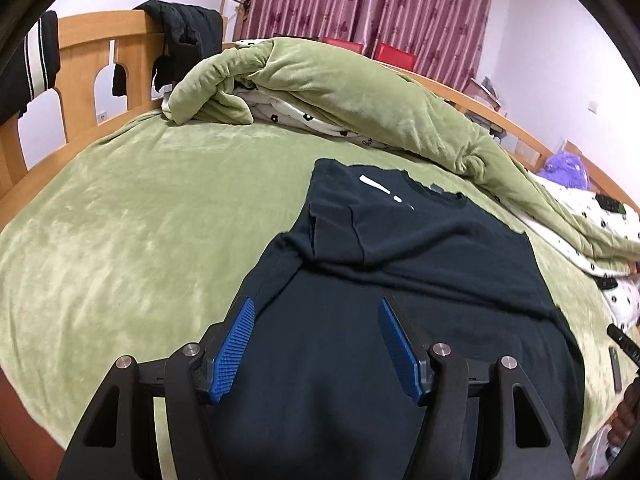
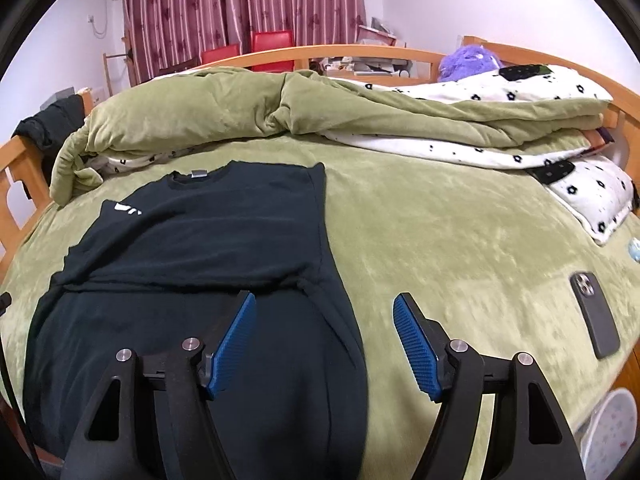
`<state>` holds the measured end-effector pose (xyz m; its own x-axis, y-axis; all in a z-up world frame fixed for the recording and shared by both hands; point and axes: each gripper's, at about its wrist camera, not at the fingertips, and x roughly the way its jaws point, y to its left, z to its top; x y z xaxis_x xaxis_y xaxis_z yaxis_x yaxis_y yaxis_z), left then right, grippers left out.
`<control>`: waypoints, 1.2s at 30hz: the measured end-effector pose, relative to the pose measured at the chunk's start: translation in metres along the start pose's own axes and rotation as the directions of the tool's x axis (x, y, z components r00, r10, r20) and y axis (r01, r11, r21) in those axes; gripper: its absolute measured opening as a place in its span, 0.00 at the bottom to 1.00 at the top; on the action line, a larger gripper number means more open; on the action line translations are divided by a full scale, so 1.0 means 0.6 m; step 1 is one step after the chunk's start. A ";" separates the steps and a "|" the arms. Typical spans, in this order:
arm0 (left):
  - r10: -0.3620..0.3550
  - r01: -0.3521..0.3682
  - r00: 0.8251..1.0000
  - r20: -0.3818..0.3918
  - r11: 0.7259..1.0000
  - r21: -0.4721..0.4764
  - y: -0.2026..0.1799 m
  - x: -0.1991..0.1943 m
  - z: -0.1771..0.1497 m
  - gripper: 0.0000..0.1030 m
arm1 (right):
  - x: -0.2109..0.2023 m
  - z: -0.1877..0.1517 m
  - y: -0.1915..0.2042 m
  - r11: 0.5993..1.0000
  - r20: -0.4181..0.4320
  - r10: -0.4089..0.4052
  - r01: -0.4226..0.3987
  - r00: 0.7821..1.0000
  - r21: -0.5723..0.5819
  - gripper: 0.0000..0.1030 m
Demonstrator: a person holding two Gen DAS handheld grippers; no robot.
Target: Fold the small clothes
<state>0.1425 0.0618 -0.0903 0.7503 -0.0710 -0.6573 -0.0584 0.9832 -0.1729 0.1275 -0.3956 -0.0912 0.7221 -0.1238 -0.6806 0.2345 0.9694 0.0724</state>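
A dark navy T-shirt [image 1: 420, 264] lies flat on the green bed cover, collar at the far end, both sleeves folded in over the body. It also shows in the right wrist view [image 2: 208, 240]. My left gripper [image 1: 316, 308] is open and empty, hovering over the shirt's near left part. My right gripper [image 2: 324, 304] is open and empty, over the shirt's near right edge, one finger above the cloth and the other above the bed cover.
A bunched green quilt [image 1: 340, 92] with white flowered lining lies along the far side, also in the right wrist view [image 2: 320, 108]. A dark phone [image 2: 594, 314] lies on the bed at right. A wooden bed frame [image 1: 80, 52] with dark clothes draped stands at left.
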 end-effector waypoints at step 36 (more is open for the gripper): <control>0.005 -0.013 0.997 -0.078 0.995 -0.104 0.114 -0.044 -0.130 0.66 | -0.067 -0.167 0.010 0.999 -0.127 0.046 -0.047 0.991 -0.003 0.68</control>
<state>0.0675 0.1178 -0.1419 0.6962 -0.0794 -0.7135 -0.1360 0.9613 -0.2398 0.0347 -0.3635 -0.1366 0.6439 -0.0513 -0.7634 0.1987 0.9747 0.1021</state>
